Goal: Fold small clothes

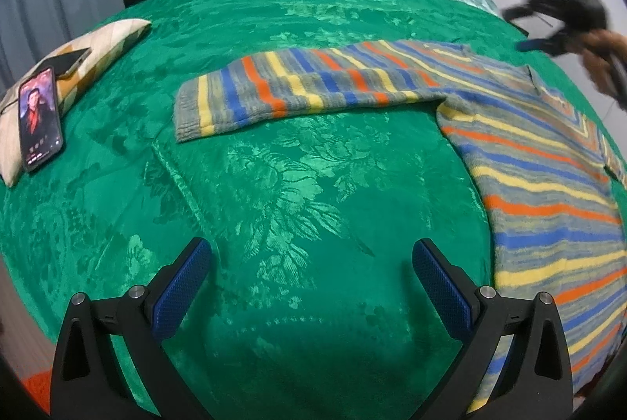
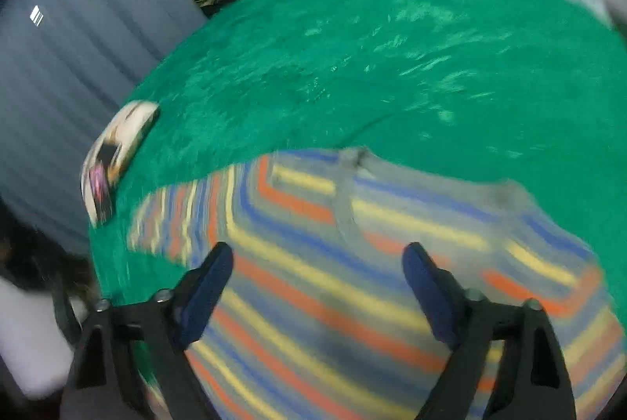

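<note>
the left gripper [image 1: 311,255] has its jaws spread over the bare green bedspread [image 1: 274,185], holding nothing. the right gripper [image 2: 317,263] has its jaws spread too, empty, above the striped sweater [image 2: 352,283]. the sweater lies flat on the bedspread, one sleeve [image 1: 298,95] stretched toward the phone [image 1: 39,118].

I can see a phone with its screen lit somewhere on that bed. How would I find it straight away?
Start with the big green bedspread and go to its left edge, where a small cream cushion with a diamond pattern lies. The phone leans on that cushion's near end, its lit screen showing a figure in red. A second phone lies just behind it, but that one is dark and flat.
</note>
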{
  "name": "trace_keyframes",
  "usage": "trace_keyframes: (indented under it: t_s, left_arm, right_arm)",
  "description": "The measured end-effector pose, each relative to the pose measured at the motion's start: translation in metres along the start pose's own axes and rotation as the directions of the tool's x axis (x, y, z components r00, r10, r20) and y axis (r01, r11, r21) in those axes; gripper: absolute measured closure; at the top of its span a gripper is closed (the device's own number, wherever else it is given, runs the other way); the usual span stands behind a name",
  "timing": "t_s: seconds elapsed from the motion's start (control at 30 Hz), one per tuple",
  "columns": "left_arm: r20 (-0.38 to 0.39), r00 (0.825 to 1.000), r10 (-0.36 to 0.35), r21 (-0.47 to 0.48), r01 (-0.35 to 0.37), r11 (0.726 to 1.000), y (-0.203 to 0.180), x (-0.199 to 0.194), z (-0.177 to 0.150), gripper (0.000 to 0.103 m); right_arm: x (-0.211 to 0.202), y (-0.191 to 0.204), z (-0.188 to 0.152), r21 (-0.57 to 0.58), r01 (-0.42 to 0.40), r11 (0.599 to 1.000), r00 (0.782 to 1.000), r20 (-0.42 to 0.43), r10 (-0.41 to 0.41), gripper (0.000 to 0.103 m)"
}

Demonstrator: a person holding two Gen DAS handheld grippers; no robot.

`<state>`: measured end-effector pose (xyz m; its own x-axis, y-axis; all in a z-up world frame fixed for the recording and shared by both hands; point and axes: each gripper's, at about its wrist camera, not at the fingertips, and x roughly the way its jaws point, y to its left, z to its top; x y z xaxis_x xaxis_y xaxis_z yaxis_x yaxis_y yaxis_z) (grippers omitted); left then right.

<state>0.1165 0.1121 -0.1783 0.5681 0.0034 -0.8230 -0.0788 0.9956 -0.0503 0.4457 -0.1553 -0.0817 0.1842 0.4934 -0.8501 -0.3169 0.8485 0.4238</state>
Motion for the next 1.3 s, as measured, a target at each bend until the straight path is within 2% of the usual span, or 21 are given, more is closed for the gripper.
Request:
trace_keyframes:
  t_s: [0.1,0.2,0.23,0.3,0.33,0.4,0.47,0.57,0.7,0.73,0.77,0.8,0.83,0.87,0.9,1.07,1.2,1.3]
  left_arm:
    - [-0.031,0.999,-0.021,-0.028,0.020,0.999,0.005,0.008,0.002,0.001]
    - [-0.054,0.998,-0.029,-0.038,0.027,0.999,0.006,0.013,0.004,0.001]
    - [-0.057,0.998,-0.029,-0.037,0.027,0.999,0.005,0.014,0.004,0.001]
    - [-0.062,0.998,-0.029,-0.026,0.027,0.999,0.003,0.015,0.003,0.001]
    - [-0.064,0.998,-0.026,-0.017,0.025,1.000,0.001,0.015,0.003,0.001]
    - [-0.065,0.998,-0.022,0.000,0.022,1.000,-0.002,0.015,0.002,0.001]
    - [-0.069,0.998,-0.011,0.017,0.012,1.000,-0.006,0.017,0.001,0.001]
    - [-0.069,0.998,0.006,0.033,-0.004,0.999,-0.008,0.017,-0.001,0.001]
    - [-0.064,0.998,0.016,0.037,-0.014,0.999,-0.009,0.018,-0.002,0.001]
    - [-0.062,0.998,0.016,0.036,-0.014,0.999,-0.008,0.018,-0.001,0.001]
    - [-0.060,0.998,0.014,0.032,-0.012,0.999,-0.008,0.017,-0.001,0.001]
    - [-0.059,0.998,0.008,0.025,-0.007,1.000,-0.007,0.016,-0.001,0.001]
    - [-0.057,0.998,0.003,0.018,-0.001,1.000,-0.006,0.016,0.000,0.001]
    - [-0.055,0.998,-0.005,0.010,0.006,1.000,-0.004,0.014,0.000,0.001]
    - [-0.051,0.999,-0.017,-0.006,0.017,1.000,-0.002,0.012,0.000,0.001]
    - [-0.044,0.998,-0.039,-0.070,0.036,0.997,0.010,0.010,0.001,0.001]
    - [-0.031,0.999,-0.037,-0.108,0.034,0.994,0.016,0.008,-0.001,0.001]
    - [-0.014,0.999,-0.030,-0.111,0.028,0.993,0.014,0.002,-0.004,0.001]
  right_arm:
    - [0.051,-0.016,0.034,0.120,-0.012,0.993,0.999,-0.035,0.017,0.028]
    - [0.086,-0.032,0.044,0.218,-0.016,0.976,0.997,-0.073,0.033,0.035]
    - [0.098,-0.038,0.046,0.254,-0.032,0.967,0.994,-0.097,0.058,0.045]
    - [0.110,-0.041,0.050,0.273,-0.052,0.961,0.991,-0.107,0.084,0.076]
    - [0.113,-0.039,0.053,0.241,-0.022,0.970,0.993,-0.109,0.049,0.100]
    - [0.106,-0.031,0.061,0.156,0.042,0.987,0.998,-0.041,-0.036,0.100]
    - [0.103,-0.035,0.063,0.151,0.079,0.985,0.996,0.016,-0.082,0.101]
    - [0.110,-0.036,0.056,0.111,0.100,0.989,0.995,0.015,-0.102,0.100]
    - [0.097,-0.032,0.052,0.086,0.106,0.991,0.994,0.022,-0.109,0.096]
    - [0.091,-0.029,0.047,0.072,0.111,0.991,0.993,0.027,-0.114,0.090]
    - [0.081,-0.022,0.042,0.044,0.127,0.991,0.991,0.035,-0.129,0.071]
    - [0.069,-0.017,0.036,0.018,0.130,0.991,0.991,0.041,-0.131,0.058]
    - [0.059,-0.011,0.029,0.001,0.122,0.993,0.991,0.050,-0.122,0.034]
    - [0.044,-0.004,0.017,-0.026,0.115,0.993,0.992,0.062,-0.114,0.030]
    - [0.033,0.002,0.006,-0.051,0.115,0.992,0.992,0.064,-0.112,0.030]
    - [-0.028,0.012,-0.091,-0.136,0.138,0.981,0.990,0.039,-0.134,0.028]
    - [-0.050,0.001,-0.196,-0.158,0.248,0.956,0.967,-0.022,-0.254,0.028]
    - [-0.069,-0.007,-0.258,-0.113,0.280,0.953,0.959,-0.020,-0.284,0.028]
